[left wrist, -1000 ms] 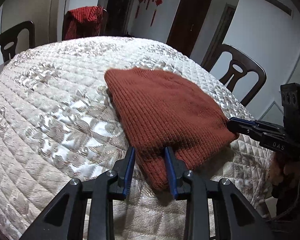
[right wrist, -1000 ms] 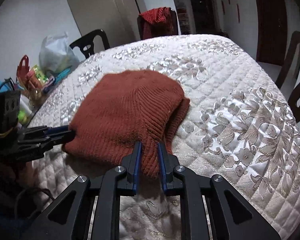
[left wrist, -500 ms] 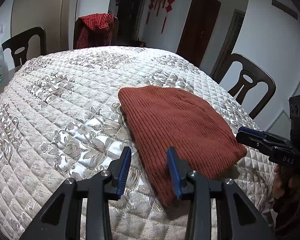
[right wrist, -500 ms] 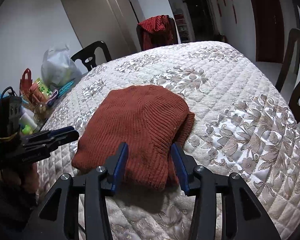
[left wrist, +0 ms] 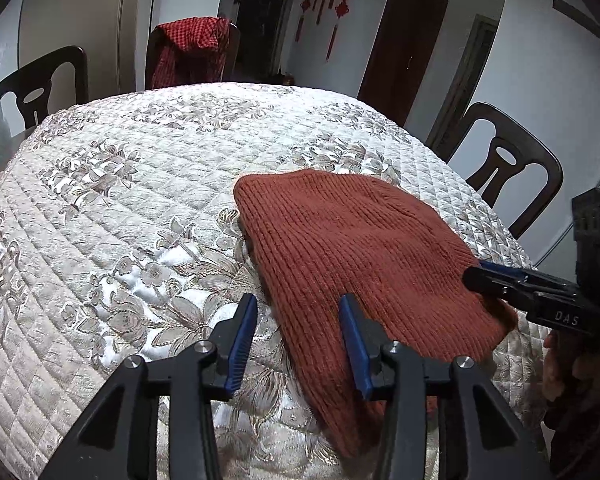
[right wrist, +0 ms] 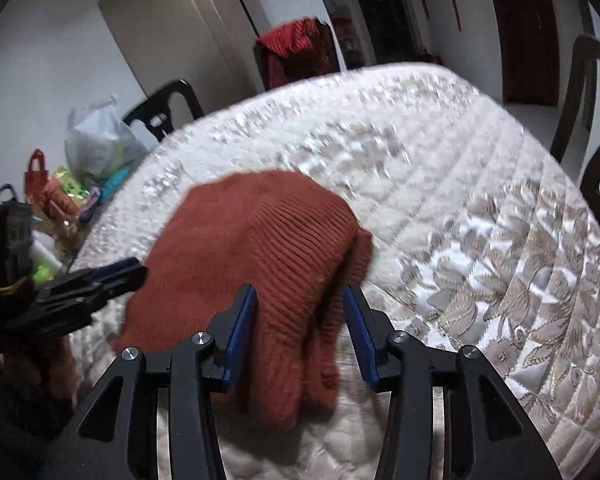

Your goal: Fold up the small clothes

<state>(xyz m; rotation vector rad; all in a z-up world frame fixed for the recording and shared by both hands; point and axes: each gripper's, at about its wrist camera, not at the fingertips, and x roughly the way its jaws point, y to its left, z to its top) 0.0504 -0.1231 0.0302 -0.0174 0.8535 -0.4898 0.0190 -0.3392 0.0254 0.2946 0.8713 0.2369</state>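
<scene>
Fingers of both grippers are seen spread apart, pinching nothing. One rust-red knitted garment (left wrist: 360,256) is laid folded on the quilted tablecloth (left wrist: 120,200), right of centre in the left wrist view and at centre in the right wrist view. The left gripper (left wrist: 298,334) is held with its blue pads astride the garment's lower left edge; the right gripper (right wrist: 300,328) is held with its pads on either side of the doubled near corner (right wrist: 292,360), and whether the cloth is touched cannot be told, the picture being blurred.

A release after a fold is judged to be the step in hand. If a further fold is wanted, a fresh grip on an edge or corner is called for, with both layers caught together so that the stack is not pulled apart.

Counted: one garment, two grippers, one table. Three dark chairs (left wrist: 512,172) are seen around it in the left view, one draped with a red checked cloth (left wrist: 192,48). Bags and clutter (right wrist: 72,184) are seen at the left edge of the right view.
</scene>
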